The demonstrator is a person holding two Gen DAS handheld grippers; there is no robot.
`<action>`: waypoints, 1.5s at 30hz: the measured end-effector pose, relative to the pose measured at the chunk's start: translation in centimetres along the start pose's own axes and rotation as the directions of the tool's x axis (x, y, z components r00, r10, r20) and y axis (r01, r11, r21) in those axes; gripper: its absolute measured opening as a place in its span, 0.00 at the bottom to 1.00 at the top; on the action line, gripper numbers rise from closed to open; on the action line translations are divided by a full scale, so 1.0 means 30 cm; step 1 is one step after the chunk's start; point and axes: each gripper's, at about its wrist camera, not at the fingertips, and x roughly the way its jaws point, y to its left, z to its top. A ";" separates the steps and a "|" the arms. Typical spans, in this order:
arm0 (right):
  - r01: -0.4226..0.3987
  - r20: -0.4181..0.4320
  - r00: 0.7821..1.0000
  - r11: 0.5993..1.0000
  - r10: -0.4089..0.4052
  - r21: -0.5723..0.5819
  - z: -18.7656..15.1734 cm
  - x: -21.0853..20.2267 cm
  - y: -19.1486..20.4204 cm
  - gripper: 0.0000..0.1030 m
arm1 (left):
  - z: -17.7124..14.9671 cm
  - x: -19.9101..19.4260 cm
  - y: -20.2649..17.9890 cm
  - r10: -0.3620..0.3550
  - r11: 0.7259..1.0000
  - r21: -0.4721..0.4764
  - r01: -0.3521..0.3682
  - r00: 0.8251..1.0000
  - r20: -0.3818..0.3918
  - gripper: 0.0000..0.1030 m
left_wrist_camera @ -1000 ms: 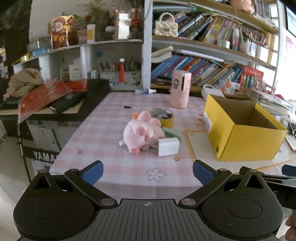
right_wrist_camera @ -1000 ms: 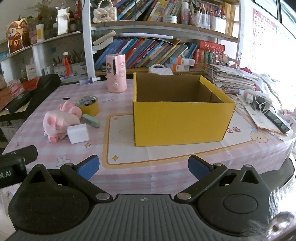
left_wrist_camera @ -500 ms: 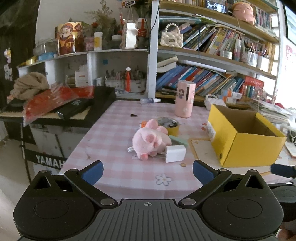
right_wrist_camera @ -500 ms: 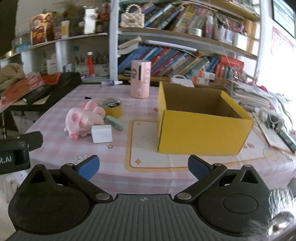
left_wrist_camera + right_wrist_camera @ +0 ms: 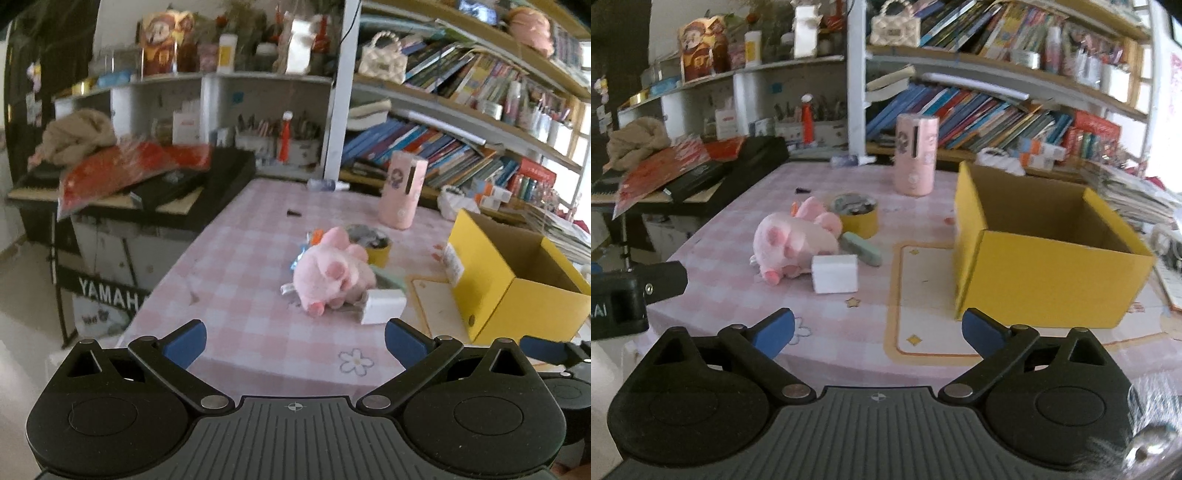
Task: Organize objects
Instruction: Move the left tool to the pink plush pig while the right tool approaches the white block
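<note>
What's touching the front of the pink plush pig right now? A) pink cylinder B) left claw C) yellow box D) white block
D: in the right wrist view the white block sits against the pink plush pig, while the yellow box and the pink cylinder stand apart from it, and both claws hang open short of the pile.

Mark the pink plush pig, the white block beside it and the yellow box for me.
pink plush pig point(image 5: 792, 245), right wrist view, on its body.
white block point(image 5: 834, 273), right wrist view, on its front face.
yellow box point(image 5: 1052, 282), right wrist view, on its near outer wall.
</note>
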 end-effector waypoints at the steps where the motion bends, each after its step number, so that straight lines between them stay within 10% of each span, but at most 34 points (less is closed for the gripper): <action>1: -0.009 -0.015 1.000 1.000 0.009 -0.002 0.003 0.019 0.003 0.90 | 0.002 0.014 0.004 0.004 1.000 -0.004 -0.004 1.000 -0.009 1.00; 27: -0.162 -0.227 0.964 0.983 0.139 -0.085 0.172 0.560 0.077 0.87 | 0.150 0.349 0.063 0.108 0.991 -0.062 -0.118 0.984 -0.140 1.00; 32: -0.220 -0.261 0.946 0.972 0.190 -0.089 0.168 0.615 0.070 0.62 | 0.172 0.383 0.034 0.053 0.997 -0.058 -0.060 0.991 -0.123 1.00; 41: -0.288 -0.248 0.937 0.945 0.245 -0.155 0.194 0.562 0.000 0.62 | 0.214 0.501 -0.079 -0.091 0.995 -0.057 0.083 0.983 -0.161 1.00; 45: -0.297 -0.226 0.941 0.936 0.253 -0.190 0.194 0.533 -0.031 0.62 | 0.217 0.595 -0.089 -0.070 0.992 -0.118 0.042 0.968 -0.242 1.00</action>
